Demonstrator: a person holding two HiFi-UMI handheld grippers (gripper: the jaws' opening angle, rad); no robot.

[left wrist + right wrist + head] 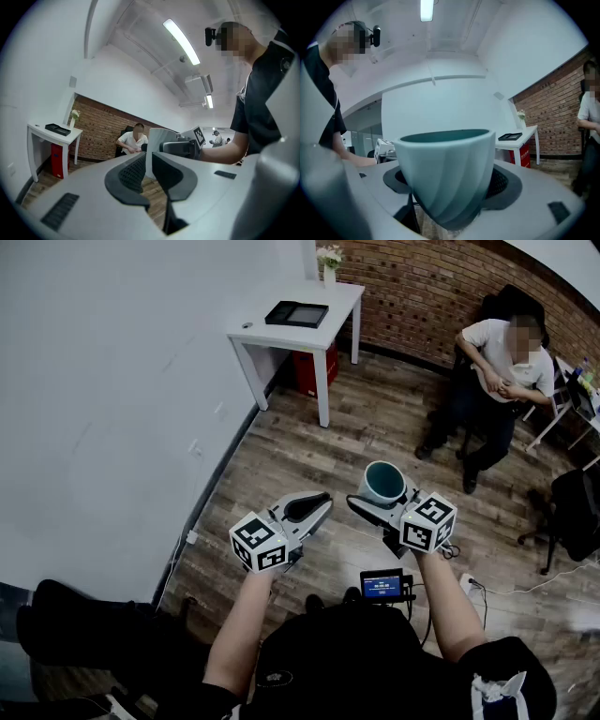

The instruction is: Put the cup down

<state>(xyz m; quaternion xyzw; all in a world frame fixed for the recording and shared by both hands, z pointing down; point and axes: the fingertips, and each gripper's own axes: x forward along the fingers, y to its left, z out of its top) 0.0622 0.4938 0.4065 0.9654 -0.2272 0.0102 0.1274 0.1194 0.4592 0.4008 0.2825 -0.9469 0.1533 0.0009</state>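
A teal ribbed cup [382, 482] hangs upright in the air above the wooden floor, with my right gripper [380, 497] shut on it. In the right gripper view the cup [447, 173] fills the space between the jaws of the right gripper [451, 190], and the dark pads press on its sides. My left gripper [315, 504] hangs to the left of the cup at about the same height, shut with nothing in it. In the left gripper view the left gripper [149, 165] has only a thin slit between its jaws, and the cup [158, 140] shows just beyond them.
A white table [323, 334] stands at the far wall with a black tray [296, 313] and a small vase [329, 261] on it, and a red box [315, 367] under it. A person [497, 371] sits at the right by the brick wall. A small screen [382, 585] is at my waist.
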